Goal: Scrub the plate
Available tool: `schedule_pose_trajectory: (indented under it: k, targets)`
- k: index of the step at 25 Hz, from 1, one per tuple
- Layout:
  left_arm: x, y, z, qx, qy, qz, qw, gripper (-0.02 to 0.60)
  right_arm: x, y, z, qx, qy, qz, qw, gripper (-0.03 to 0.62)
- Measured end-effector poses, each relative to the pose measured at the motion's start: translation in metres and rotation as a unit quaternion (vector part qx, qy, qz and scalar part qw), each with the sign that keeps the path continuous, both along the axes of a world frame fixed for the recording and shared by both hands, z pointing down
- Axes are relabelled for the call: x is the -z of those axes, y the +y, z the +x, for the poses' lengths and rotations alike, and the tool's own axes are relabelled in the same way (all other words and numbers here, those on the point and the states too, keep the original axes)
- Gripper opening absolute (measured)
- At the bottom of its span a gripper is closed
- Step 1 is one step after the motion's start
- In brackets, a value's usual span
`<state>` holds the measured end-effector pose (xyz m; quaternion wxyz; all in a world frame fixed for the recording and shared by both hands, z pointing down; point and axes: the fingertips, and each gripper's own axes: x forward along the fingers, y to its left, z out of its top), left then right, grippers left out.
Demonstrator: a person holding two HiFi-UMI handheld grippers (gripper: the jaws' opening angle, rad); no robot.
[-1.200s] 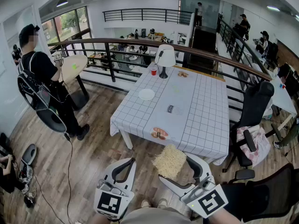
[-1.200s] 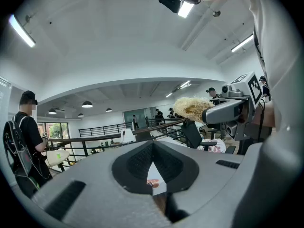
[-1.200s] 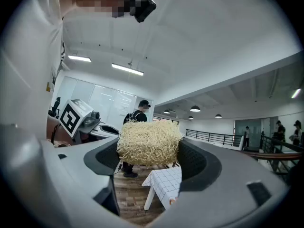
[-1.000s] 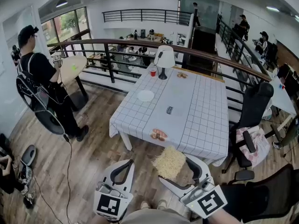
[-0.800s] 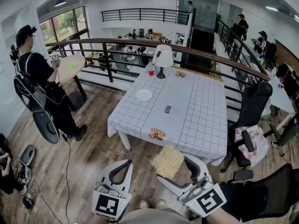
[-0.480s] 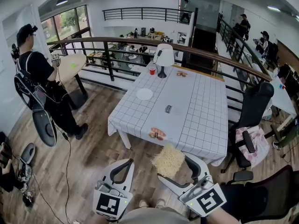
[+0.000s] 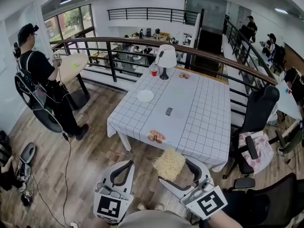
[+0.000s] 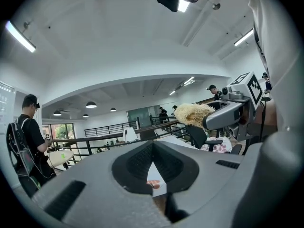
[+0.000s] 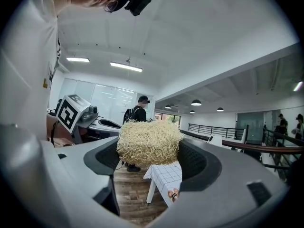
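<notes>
Over at the left edge of the head view a person (image 7: 40,75) with a dark backpack stands on the wooden floor, beside a small round table (image 7: 71,66).

Low in the frame, left of centre, the left gripper (image 7: 121,169) hangs over the floor. Its marker cube (image 7: 109,206) shows a black-and-white square pattern. In the left gripper view its jaws are pressed together with nothing between them (image 8: 153,148).

Above it, in the upper middle of the frame, the white plate (image 7: 145,95) lies flat and face up on the left part of a long table (image 7: 199,127) with a checked cloth. Being round, it points no particular way. It is well apart from both grippers.

Farther along the table stand a red cup (image 7: 154,72) and a white-shaded lamp (image 7: 166,61). A small dark item (image 7: 168,111) in mid-table bears pale print too small to read.

Lower centre, the right gripper (image 7: 175,171) is clamped on a straw-coloured scrubbing pad (image 7: 169,164), just short of the table's near edge. In the right gripper view the pad (image 9: 149,141) sits wider than tall, its long side spanning the gap from jaw to jaw. Its marker cube (image 7: 204,203) carries another square pattern.

At the right a black office chair (image 7: 259,108) stands beside the table.
</notes>
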<state>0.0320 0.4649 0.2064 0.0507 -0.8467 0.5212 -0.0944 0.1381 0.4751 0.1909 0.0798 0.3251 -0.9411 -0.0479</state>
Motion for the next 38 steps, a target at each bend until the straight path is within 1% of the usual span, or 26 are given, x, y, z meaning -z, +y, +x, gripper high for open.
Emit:
schedule_pose_trajectory:
  k: [3, 8, 12, 15, 20, 23, 26, 30, 38]
  targets:
    - [-0.003, 0.001, 0.008, 0.011, 0.005, -0.007, 0.9999, 0.011, -0.004, -0.002, 0.010, 0.004, 0.000, -0.001, 1.000, 0.367]
    - [-0.005, -0.002, 0.022, 0.017, -0.002, -0.009, 0.9998, 0.011, -0.008, -0.007, 0.024, 0.010, -0.006, -0.004, 1.000, 0.367]
    - [-0.005, -0.006, 0.026, 0.024, -0.002, -0.010, 0.9997, 0.011, -0.012, -0.012, 0.030, 0.012, -0.011, -0.008, 1.000, 0.367]
    - [-0.008, -0.015, 0.027, 0.029, -0.005, -0.010, 0.9995, 0.011, -0.009, -0.018, 0.034, 0.016, -0.020, 0.000, 1.000, 0.367]
    - [-0.008, -0.032, 0.033, 0.028, -0.003, 0.002, 0.9996, 0.011, -0.011, -0.033, 0.042, 0.008, -0.015, 0.004, 1.000, 0.367]
    - [-0.017, -0.044, 0.035, 0.022, -0.006, 0.002, 0.9997, 0.011, -0.020, -0.041, 0.044, 0.003, -0.014, -0.001, 1.000, 0.367]
    - [-0.023, -0.057, 0.033, 0.020, -0.005, 0.003, 0.9998, 0.011, -0.030, -0.052, 0.040, 0.000, -0.011, -0.008, 1.000, 0.367]
    - [-0.034, -0.077, 0.021, 0.021, 0.001, -0.002, 0.9998, 0.011, -0.039, -0.072, 0.025, 0.003, -0.008, -0.009, 1.000, 0.367]
    - [-0.055, -0.139, -0.021, 0.015, 0.008, -0.018, 0.9997, 0.011, -0.054, -0.135, -0.019, 0.001, -0.003, -0.015, 1.000, 0.367]
